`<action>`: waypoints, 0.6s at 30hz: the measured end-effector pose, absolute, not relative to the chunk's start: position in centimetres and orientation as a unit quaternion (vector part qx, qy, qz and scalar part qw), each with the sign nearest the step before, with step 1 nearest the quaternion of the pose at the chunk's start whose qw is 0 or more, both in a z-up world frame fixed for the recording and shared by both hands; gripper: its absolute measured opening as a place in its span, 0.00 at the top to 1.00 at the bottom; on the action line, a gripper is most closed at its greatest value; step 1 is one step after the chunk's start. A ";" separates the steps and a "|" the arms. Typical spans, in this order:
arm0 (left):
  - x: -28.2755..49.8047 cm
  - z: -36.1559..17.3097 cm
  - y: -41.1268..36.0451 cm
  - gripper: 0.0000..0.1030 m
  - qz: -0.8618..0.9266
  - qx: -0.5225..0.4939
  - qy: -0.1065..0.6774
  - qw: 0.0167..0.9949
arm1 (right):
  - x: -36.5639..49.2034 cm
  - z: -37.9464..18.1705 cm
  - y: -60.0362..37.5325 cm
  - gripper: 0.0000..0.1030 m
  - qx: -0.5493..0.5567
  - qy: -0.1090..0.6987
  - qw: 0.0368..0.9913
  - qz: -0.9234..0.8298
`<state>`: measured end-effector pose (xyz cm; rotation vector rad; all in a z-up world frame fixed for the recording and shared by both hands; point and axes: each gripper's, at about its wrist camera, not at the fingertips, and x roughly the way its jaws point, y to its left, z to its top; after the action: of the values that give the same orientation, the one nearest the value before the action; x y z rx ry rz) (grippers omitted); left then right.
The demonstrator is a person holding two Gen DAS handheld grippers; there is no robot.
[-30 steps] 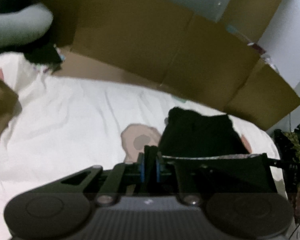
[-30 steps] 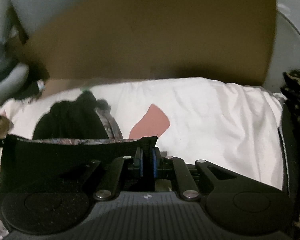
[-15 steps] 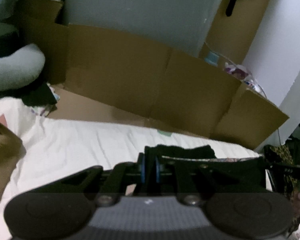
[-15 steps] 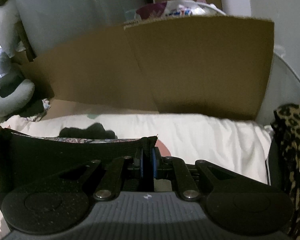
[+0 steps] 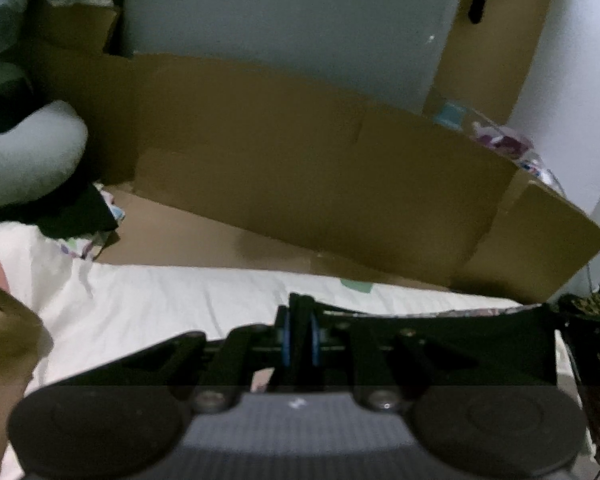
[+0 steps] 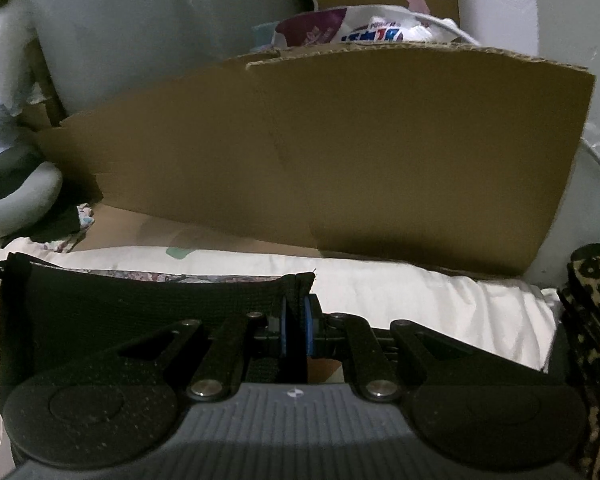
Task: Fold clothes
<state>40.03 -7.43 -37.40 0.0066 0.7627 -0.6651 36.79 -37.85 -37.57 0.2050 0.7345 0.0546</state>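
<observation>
Two grippers: both clamp one black garment (image 6: 140,304), its top edge stretched between them above the bed.
Left gripper (image 5: 299,320): fingers nearly together, pinching the garment's corner; the cloth runs off to the right in its view.
Right gripper (image 6: 296,312): fingers nearly together on the other corner; the cloth runs off to the left in its view.
Garment: black knit outside, a patterned lining showing along the taut top edge; it hangs below the grippers.
Bed sheet (image 5: 172,300): white, creased, lying under and beyond the garment.
Cardboard (image 6: 380,152): brown panels standing at the far edge of the bed.
Leopard cloth (image 6: 596,300): at the bed's right side, apart from the garment.
Grey pillow (image 6: 16,196): ring-shaped, far left, by the cardboard.
</observation>
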 end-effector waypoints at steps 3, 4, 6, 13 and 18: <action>40.8 -38.2 -7.9 0.90 -0.314 0.007 0.372 0.874 | 37.8 -38.2 -37.9 0.93 0.098 0.364 0.926 0.025; 41.1 -38.4 -8.0 0.90 -0.312 0.007 0.375 0.873 | 38.1 -38.4 -37.9 0.93 0.099 0.367 0.925 0.025; 41.6 -38.8 -8.2 0.90 -0.309 0.005 0.380 0.872 | 38.6 -38.9 -37.9 0.93 0.099 0.371 0.923 0.024; 42.2 -39.6 -9.1 0.90 -0.305 0.015 0.384 0.871 | 39.1 -39.6 -38.1 0.93 0.096 0.377 0.921 0.019; 42.9 -40.4 -9.6 0.90 -0.302 0.018 0.389 0.870 | 39.6 -40.2 -38.3 0.93 0.100 0.384 0.918 0.016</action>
<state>42.89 -9.58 -40.41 0.0382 0.8135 -0.6320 39.64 -38.30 -40.23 0.2066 0.7903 0.0339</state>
